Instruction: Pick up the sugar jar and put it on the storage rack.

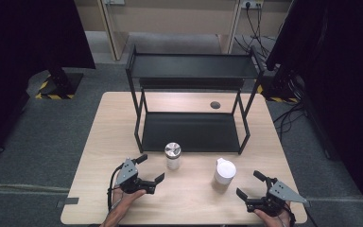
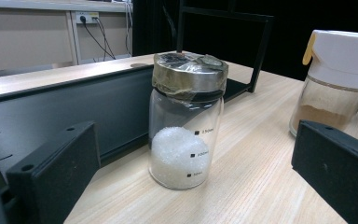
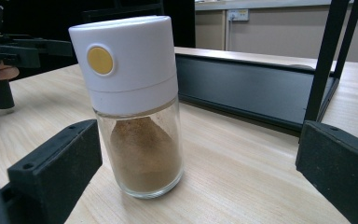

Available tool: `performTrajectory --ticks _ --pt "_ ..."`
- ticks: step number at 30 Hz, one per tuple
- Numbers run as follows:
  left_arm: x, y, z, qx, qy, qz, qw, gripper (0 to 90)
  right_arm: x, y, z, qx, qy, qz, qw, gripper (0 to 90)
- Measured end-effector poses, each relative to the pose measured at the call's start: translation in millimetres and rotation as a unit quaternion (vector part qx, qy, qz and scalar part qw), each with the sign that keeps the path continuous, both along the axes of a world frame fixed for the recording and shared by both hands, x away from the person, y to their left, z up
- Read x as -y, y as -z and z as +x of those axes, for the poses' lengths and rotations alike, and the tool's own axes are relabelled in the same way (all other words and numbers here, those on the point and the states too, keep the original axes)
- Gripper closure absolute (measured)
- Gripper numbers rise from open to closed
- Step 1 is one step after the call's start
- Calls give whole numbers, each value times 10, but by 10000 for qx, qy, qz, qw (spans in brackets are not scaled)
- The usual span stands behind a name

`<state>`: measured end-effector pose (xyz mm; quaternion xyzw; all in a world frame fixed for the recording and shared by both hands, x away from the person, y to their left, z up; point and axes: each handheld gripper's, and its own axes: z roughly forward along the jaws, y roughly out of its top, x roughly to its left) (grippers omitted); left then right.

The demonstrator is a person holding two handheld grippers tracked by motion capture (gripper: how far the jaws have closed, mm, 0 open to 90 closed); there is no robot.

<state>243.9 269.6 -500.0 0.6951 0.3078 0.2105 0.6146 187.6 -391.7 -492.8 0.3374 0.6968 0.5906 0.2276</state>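
two jars, two grippers, one jar straight ahead of each.
the metal-lidded jar (image 1: 173,156) stands upright on the table (image 1: 94,142), just ahead of the left gripper (image 1: 147,169); the white-capped spice jar (image 1: 225,171) stands upright just ahead of the right gripper (image 1: 249,184). both grippers have their jaws spread apart, holding nothing, and the rack (image 1: 189,132) sits behind the jars.

light: even, overhead | shadows: soft, short | surroundings: dark | focus: near jaws blurred | glare: none
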Motion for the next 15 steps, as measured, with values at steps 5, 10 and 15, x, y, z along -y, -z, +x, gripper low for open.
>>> performTrajectory --ticks 5,10,15 --pt "37 -3 0 -5 -5 19 10000 4 0 4 2 -5 -3 18 10000 5" --pt "66 -19 30 -32 2 55 10000 3 -1 7 2 -11 8 17 10000 5" --pt "78 -45 64 -61 -25 64 10000 3 -4 7 4 -14 9 9 10000 5"
